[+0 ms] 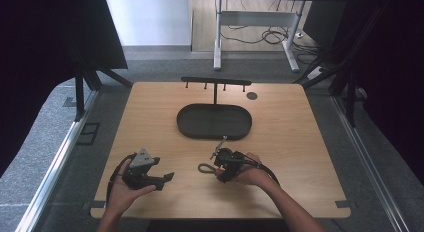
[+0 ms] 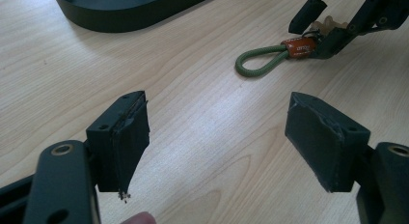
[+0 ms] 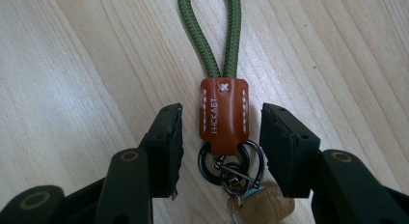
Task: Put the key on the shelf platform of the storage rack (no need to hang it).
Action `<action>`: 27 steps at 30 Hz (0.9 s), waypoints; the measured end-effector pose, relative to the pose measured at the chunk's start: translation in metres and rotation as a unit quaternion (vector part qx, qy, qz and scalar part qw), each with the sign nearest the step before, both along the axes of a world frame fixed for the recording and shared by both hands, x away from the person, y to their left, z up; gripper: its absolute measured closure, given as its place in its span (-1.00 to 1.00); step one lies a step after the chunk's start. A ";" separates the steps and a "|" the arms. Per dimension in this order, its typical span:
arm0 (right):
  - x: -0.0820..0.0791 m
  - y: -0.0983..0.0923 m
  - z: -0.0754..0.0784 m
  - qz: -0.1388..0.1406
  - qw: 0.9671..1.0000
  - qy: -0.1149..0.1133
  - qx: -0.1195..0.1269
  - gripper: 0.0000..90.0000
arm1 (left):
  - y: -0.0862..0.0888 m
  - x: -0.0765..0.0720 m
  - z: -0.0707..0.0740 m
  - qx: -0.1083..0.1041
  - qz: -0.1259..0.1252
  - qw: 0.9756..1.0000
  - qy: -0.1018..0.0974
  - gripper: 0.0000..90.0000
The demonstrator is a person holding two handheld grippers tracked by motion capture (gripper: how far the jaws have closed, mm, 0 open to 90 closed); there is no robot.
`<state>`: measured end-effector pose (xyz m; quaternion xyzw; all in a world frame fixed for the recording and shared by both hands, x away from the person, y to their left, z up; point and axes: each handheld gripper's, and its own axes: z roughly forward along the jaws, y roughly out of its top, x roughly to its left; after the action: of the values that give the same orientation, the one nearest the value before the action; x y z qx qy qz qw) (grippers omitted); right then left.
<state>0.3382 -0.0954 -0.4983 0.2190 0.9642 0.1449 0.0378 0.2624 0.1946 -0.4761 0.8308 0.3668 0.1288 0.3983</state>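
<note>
R gripper (image 3: 219, 147) jaws spread either side of keychain (image 3: 223, 113) leather tab, not touching; keychain flat on table (image 1: 290, 127), green loop pointing away. L gripper (image 2: 217, 147) wide apart, nothing between, nearby. Black tray (image 1: 214, 121) beyond.

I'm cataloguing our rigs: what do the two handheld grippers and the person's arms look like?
Both grippers are black with two blocky jaws. The left gripper carries a grey three-cornered plate on top; the right gripper has brass-coloured rivets. A black cable trails from it. The forearms are bare, with no sleeves.
</note>
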 end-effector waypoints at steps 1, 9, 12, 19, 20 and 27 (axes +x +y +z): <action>0.000 0.001 -0.001 0.002 1.000 0.000 0.001 0.16 | 0.000 0.000 0.000 0.000 0.000 1.000 0.000 -0.47; 0.001 0.006 -0.006 0.003 1.000 -0.001 -0.013 0.29 | 0.000 0.000 0.000 -0.001 0.001 1.000 -0.001 -0.47; 0.001 0.007 -0.006 0.000 1.000 -0.002 -0.011 0.38 | 0.000 -0.001 0.001 -0.001 0.002 1.000 0.000 -0.47; 0.004 0.006 -0.006 -0.005 1.000 0.011 -0.011 0.48 | 0.000 -0.001 0.000 -0.001 0.002 1.000 0.001 -0.47; 0.005 0.006 -0.006 -0.005 1.000 0.011 -0.011 0.48 | 0.000 -0.001 0.000 -0.001 0.002 1.000 0.001 -0.47; 0.005 0.006 -0.003 -0.001 1.000 0.020 -0.012 0.49 | 0.000 0.000 0.000 -0.001 0.003 1.000 0.000 -0.47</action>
<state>0.3430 -0.0898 -0.5016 0.2219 0.9662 0.1293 0.0216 0.2620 0.1947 -0.4759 0.8292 0.3698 0.1294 0.3986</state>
